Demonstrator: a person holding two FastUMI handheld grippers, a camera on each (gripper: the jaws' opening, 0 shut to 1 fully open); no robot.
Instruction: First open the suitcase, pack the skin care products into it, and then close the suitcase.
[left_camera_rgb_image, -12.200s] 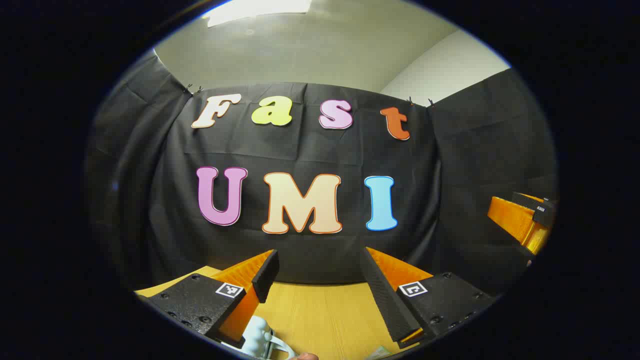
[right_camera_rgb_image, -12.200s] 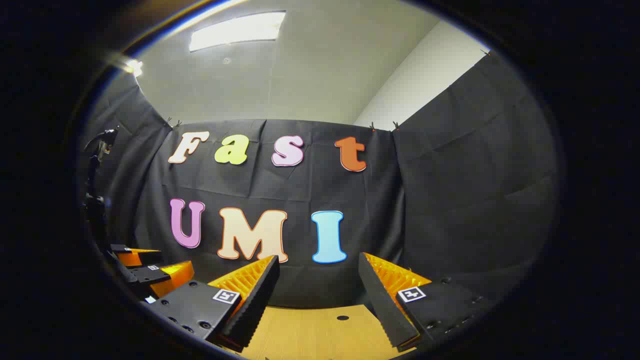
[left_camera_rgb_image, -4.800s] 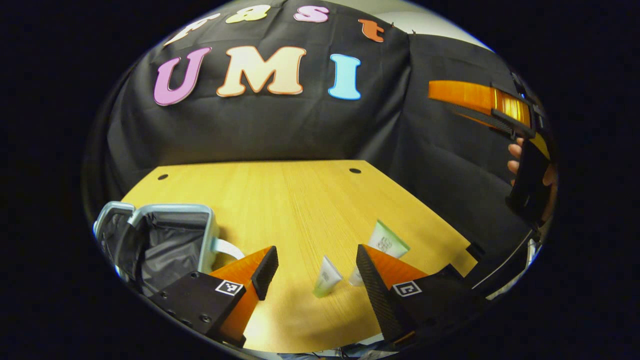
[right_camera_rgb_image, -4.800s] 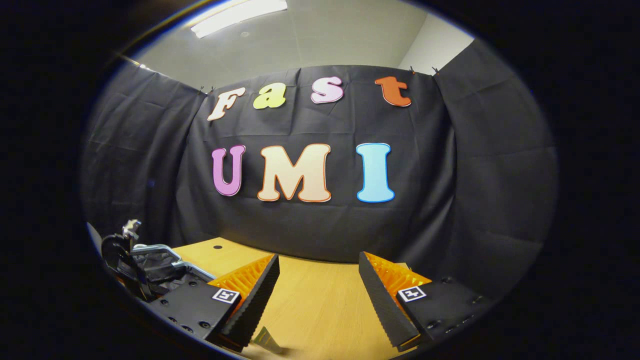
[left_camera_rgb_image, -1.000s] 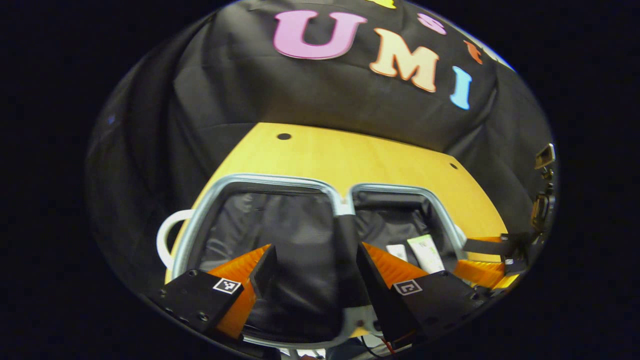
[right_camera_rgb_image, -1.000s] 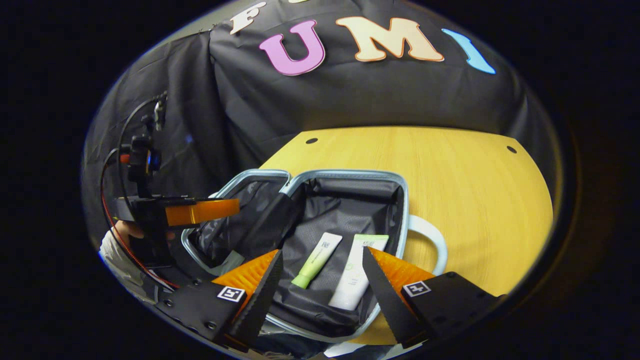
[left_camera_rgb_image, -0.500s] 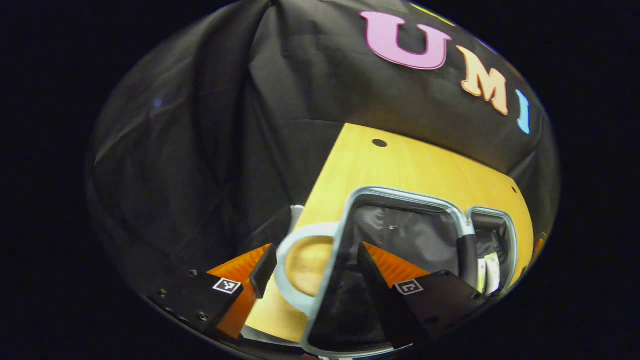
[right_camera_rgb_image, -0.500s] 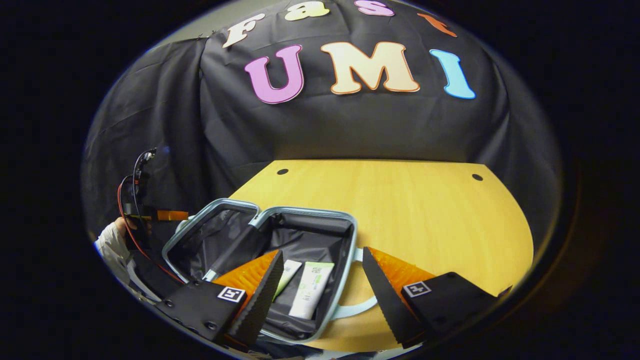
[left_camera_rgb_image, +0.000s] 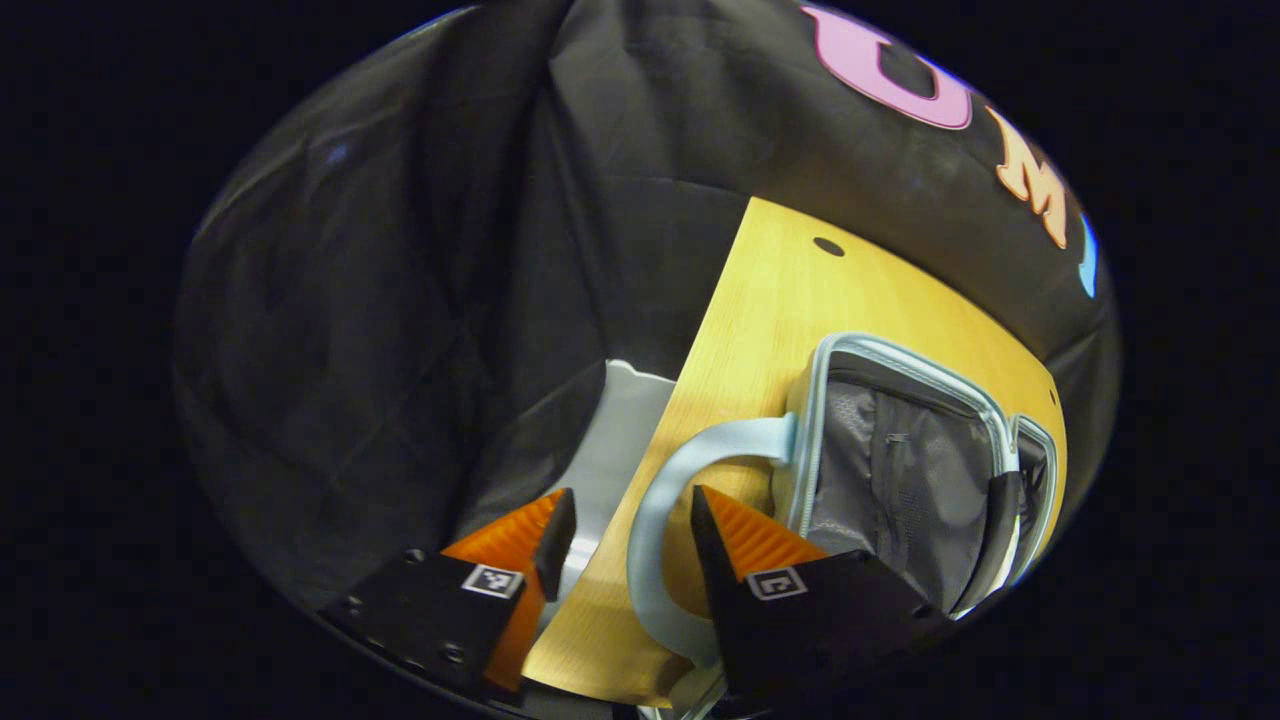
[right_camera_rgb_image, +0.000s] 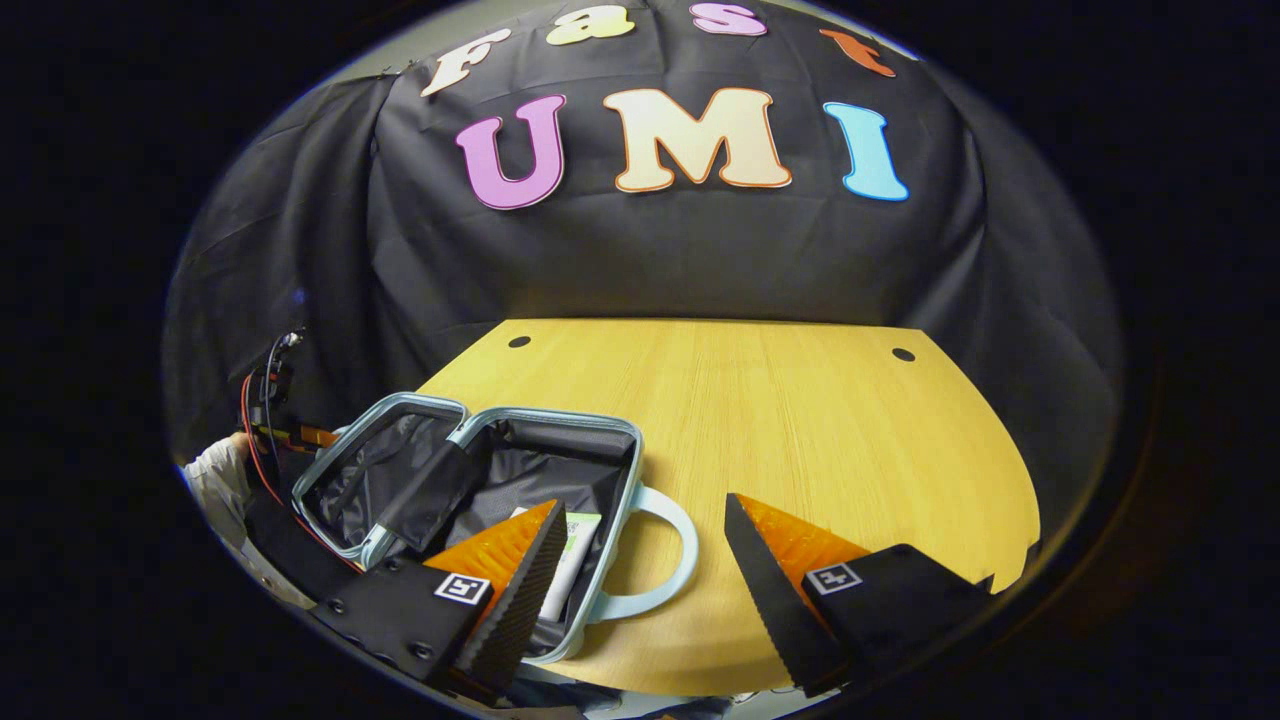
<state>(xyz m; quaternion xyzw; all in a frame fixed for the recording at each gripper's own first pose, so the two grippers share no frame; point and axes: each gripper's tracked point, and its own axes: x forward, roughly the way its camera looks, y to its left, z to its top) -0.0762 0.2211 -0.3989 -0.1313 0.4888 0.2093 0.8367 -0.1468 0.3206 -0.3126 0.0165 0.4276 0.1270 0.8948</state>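
Suitcase (right_camera_rgb_image: 470, 480) open at lower left of right gripper view, on table (right_camera_rgb_image: 800, 440); tube (right_camera_rgb_image: 565, 560) lies in right half. Left gripper (left_camera_rgb_image: 625, 535), lower centre of left gripper view: fingers narrowly parted astride pale loop handle (left_camera_rgb_image: 660, 500), contact not clear. Right gripper (right_camera_rgb_image: 645, 570) spread wide, empty, above table edge. Likely light, semi-stiff shell with soft lining; handle or rim best hold for closing.
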